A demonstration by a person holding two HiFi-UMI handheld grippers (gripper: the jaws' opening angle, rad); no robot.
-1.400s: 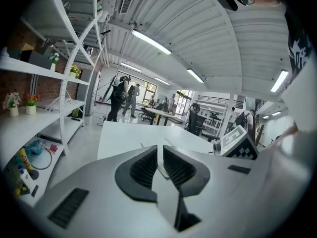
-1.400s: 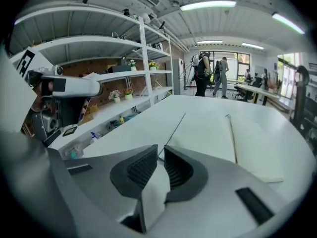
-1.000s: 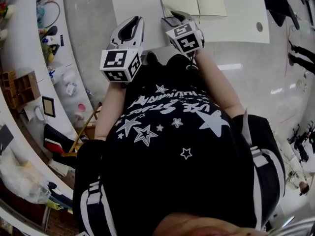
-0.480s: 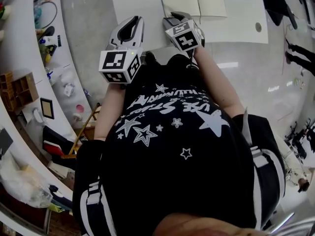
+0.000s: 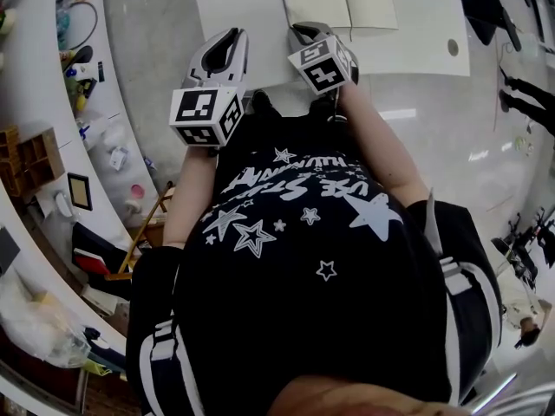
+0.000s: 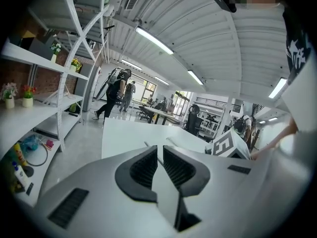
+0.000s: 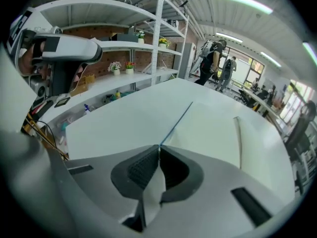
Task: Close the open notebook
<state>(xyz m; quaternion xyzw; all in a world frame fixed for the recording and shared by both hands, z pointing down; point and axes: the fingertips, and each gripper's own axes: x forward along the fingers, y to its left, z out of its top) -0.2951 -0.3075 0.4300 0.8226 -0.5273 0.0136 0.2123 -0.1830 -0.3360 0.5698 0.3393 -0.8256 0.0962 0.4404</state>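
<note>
While fingers of the right gripper (image 7: 158, 148) are closing on the notebook (image 7: 213, 118) cover edge, left gripper (image 6: 160, 151) fingers stand slightly released, empty.

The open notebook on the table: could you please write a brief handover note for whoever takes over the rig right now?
Right gripper: jaws closing on the near left edge of the notebook, with its thin blue edge between them.
Left gripper: jaws slightly apart, empty, over the white table beside the right one.
Done: the edge is caught; the notebook lies open.
Left: probably fold that left side over onto the right page, then let go.
</note>
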